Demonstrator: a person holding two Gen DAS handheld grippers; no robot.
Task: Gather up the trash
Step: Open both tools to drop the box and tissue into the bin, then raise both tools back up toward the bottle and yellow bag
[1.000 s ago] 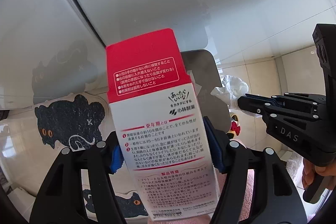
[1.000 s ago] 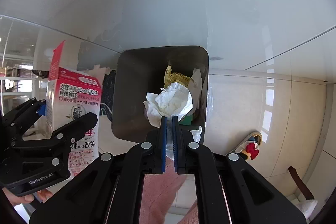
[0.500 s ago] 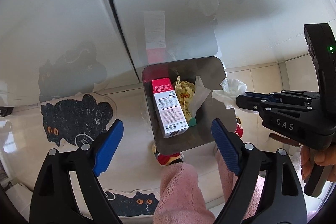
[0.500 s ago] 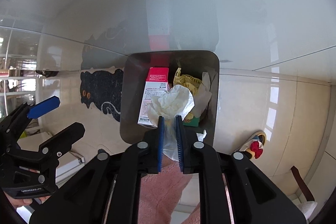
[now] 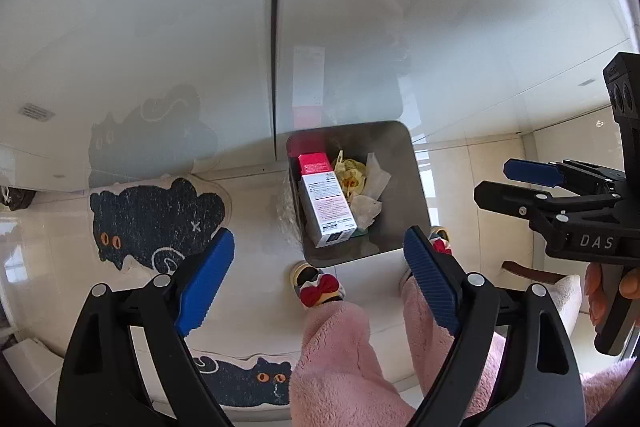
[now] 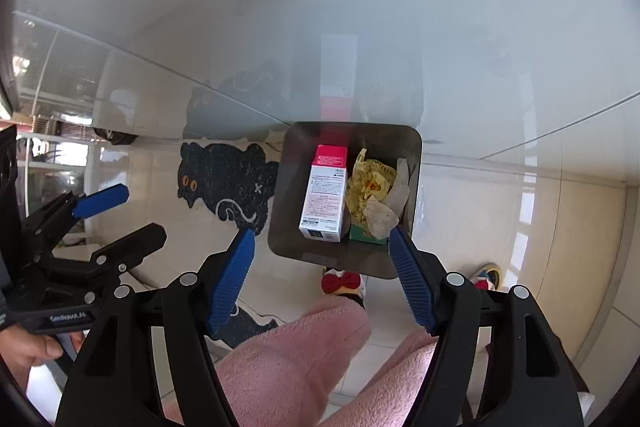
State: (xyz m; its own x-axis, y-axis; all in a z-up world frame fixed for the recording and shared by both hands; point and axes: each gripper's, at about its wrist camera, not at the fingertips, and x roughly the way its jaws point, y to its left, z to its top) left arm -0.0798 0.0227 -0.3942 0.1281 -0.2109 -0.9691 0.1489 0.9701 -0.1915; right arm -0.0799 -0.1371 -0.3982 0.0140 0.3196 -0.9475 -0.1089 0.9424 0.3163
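Note:
A dark square trash bin (image 5: pixel 416 187) (image 6: pixel 414 151) stands on the tiled floor against a white cabinet. Inside lie a red-and-white carton (image 5: pixel 326 205) (image 6: pixel 325 201), yellow crumpled wrappers (image 5: pixel 350 175) (image 6: pixel 368 187) and white tissue (image 5: pixel 366 207) (image 6: pixel 380 217). My left gripper (image 5: pixel 318 275) is open and empty, held high above the bin. My right gripper (image 6: pixel 322 273) is open and empty too, also above the bin. Each gripper shows in the other's view, the right (image 5: pixel 520 183) and the left (image 6: pixel 128 215).
A black cat-shaped mat (image 5: pixel 152 219) (image 6: pixel 228 183) lies left of the bin, another cat mat (image 5: pixel 244 381) nearer me. The person's pink fleece legs (image 5: pixel 340 359) (image 6: pixel 288 359) and bow slippers (image 5: pixel 320 285) (image 6: pixel 342 283) stand just in front of the bin.
My left gripper opened and the carton fell into the bin. Then my right gripper opened and the white tissue dropped in. Both grippers rose away from the bin.

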